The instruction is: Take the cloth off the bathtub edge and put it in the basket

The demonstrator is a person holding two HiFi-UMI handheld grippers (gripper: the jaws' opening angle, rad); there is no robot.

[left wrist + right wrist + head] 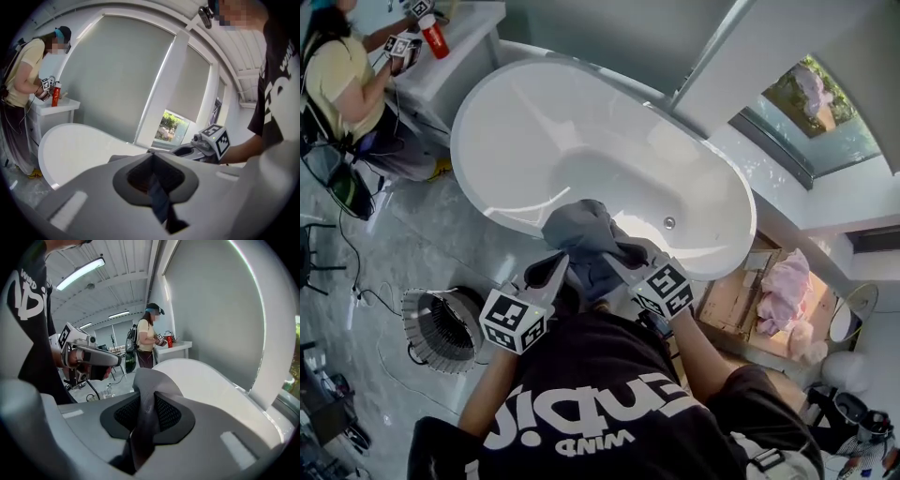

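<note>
Holding the cloth (581, 234) up over the tub's (562, 122) near rim, one fold pinched tight in the left gripper (551, 270), another in the right gripper (623, 258). Looked like the carry step: off the edge, not yet in the basket (420, 321) on the floor at near left. Called next for a swing left and down over the basket, then both jaws let apart.
</note>
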